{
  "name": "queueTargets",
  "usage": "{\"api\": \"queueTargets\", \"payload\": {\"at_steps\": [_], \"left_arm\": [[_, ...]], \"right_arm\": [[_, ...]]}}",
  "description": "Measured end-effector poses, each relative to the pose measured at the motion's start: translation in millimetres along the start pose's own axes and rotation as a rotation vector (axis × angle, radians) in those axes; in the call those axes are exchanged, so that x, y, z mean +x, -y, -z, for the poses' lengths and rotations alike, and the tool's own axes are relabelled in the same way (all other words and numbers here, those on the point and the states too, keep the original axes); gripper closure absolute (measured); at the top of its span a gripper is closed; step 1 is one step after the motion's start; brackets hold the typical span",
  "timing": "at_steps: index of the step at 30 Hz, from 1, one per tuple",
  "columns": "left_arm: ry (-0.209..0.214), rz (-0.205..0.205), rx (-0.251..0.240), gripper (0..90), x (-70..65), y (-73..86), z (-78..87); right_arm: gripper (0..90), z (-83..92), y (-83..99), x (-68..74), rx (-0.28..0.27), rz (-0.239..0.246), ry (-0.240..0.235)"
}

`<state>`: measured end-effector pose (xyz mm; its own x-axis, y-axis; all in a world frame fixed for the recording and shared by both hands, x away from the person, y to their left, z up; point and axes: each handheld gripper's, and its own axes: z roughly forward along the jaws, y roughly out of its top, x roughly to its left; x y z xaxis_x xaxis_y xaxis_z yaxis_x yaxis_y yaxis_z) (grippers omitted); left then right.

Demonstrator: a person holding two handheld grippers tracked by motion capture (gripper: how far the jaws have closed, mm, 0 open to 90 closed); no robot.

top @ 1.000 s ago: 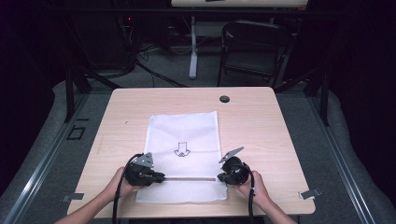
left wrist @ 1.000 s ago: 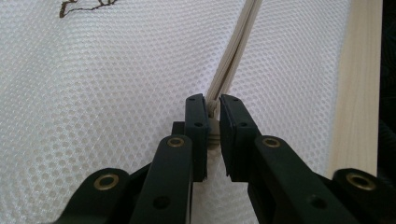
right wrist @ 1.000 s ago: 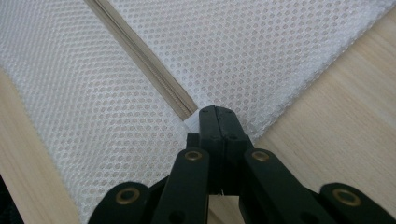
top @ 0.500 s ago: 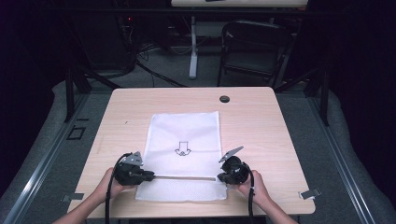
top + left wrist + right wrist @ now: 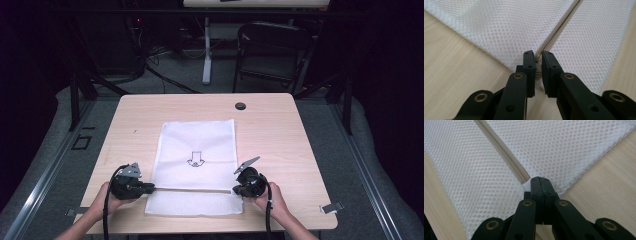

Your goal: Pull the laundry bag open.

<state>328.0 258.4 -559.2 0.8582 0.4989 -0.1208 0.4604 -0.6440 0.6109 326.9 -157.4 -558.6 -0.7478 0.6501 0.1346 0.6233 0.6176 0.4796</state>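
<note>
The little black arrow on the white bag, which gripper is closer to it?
Right. The right gripper pinches the bag's edge just below-right of the arrow; the left gripper grips the zipper pull farther off, below-left.

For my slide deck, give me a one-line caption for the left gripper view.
Black tongs pinch the small metal zipper pull at the edge of a white mesh laundry bag on a light wooden table.

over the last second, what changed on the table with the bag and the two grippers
The left gripper slid left along the zipper of the white mesh bag, its fingers shut on the zipper pull, now at the bag's left edge. The right gripper stayed put, clamped on the bag's right end. The bag and the table kept their places.
</note>
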Motion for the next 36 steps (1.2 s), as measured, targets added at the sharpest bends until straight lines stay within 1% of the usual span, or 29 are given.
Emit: {"api": "queueTargets", "payload": {"at_steps": [2, 3, 5, 6, 9, 12, 16, 17, 21, 23, 24, 25, 26, 27, 28, 29, 30, 31, 32, 33, 35, 36], "left_arm": [[-0.009, 0.008, 0.001, 82.6, 1.4, 3.1, 2.6], [-0.013, 0.009, 0.001, 82.6, 2.2, 4.3, 3.8], [-0.023, 0.023, -0.003, 82.6, 3.7, 7.6, 6.9], [-0.024, 0.035, -0.003, 82.6, 4.3, 9.7, 7.9], [-0.024, 0.052, -0.01, 82.6, 4.4, 13.7, 7.9], [-0.02, 0.048, -0.015, 82.6, 5.4, 14.6, 8.5], [-0.018, 0.055, -0.023, 82.6, 4.9, 16.0, 8.4], [-0.02, 0.05, -0.022, 82.6, 4.9, 16.3, 8.8], [-0.019, 0.057, -0.018, 82.4, 3.9, 15.3, 8.8], [-0.015, 0.053, -0.012, 82.3, 3.3, 14.4, 8.5], [-0.011, 0.06, -0.013, 82.1, 3.7, 14.1, 8.2], [-0.005, 0.062, -0.012, 81.4, 4.4, 13.8, 8.0], [0.014, 0.067, -0.018, 80.9, 4.6, 13.9, 8.6], [0.015, 0.064, -0.019, 76.4, 4.9, 13.1, 9.1], [0.04, 0.074, -0.031, 71.9, 4.8, 12.8, 9.9], [0.05, 0.075, -0.041, 68.4, 4.1, 11.9, 11.8], [0.034, 0.076, -0.041, 63.9, 2.3, 10.3, 12.9], [0.033, 0.081, -0.042, 56.6, 1.8, 9.1, 14.1], [0.028, 0.087, -0.055, 54.5, 1.6, 8.3, 16.1], [0.012, 0.097, -0.059, 51.0, 1.1, 7.0, 18.0], [-0.004, 0.113, -0.062, 43.6, 0.3, 5.0, 21.3], [-0.024, 0.118, -0.067, 40.3, -0.3, 4.0, 22.5]], "right_arm": [[90.0, -0.2, 0.3, 0.4, -0.005, -0.006, 0.002], [90.0, 0.2, -0.2, 0.1, 0.005, 0.005, 0.005], [90.0, 0.2, -0.2, 0.0, 0.004, 0.005, 0.005], [90.0, 0.0, 0.1, 0.2, -0.001, 0.0, 0.002], [90.0, 0.1, -0.2, 0.5, 0.004, 0.004, 0.006], [90.0, -0.1, 0.3, 0.3, -0.003, -0.006, 0.001], [90.0, 0.3, 0.6, -0.7, 0.001, -0.001, 0.002], [90.0, 0.3, 0.7, -0.6, 0.0, -0.001, 0.001], [90.0, 0.4, 0.6, -1.1, 0.001, -0.002, -0.003], [90.0, -0.1, 1.2, -0.7, -0.011, 0.011, -0.002], [89.2, 0.4, 1.1, -0.8, -0.006, 0.016, -0.005], [80.5, 0.3, 1.2, -1.1, -0.014, 0.007, -0.016], [72.6, 0.2, 1.1, -0.8, -0.018, -0.004, -0.051], [65.1, 0.6, -0.2, 0.8, -0.011, 0.014, -0.052], [62.3, 1.5, -2.0, 4.1, -0.008, 0.026, -0.032], [56.4, 3.4, -3.9, 5.7, -0.01, 0.048, -0.033], [51.8, 5.4, -5.7, 6.3, -0.013, 0.052, -0.033], [49.0, 7.8, -6.8, 6.1, -0.016, 0.05, -0.027], [47.0, 9.7, -7.1, 6.2, -0.02, 0.05, -0.027], [43.2, 11.6, -7.2, 6.1, -0.023, 0.053, -0.025], [39.0, 16.1, -6.4, 6.2, -0.032, 0.051, -0.014], [35.2, 18.5, -5.9, 5.8, -0.03, 0.054, -0.013]]}}
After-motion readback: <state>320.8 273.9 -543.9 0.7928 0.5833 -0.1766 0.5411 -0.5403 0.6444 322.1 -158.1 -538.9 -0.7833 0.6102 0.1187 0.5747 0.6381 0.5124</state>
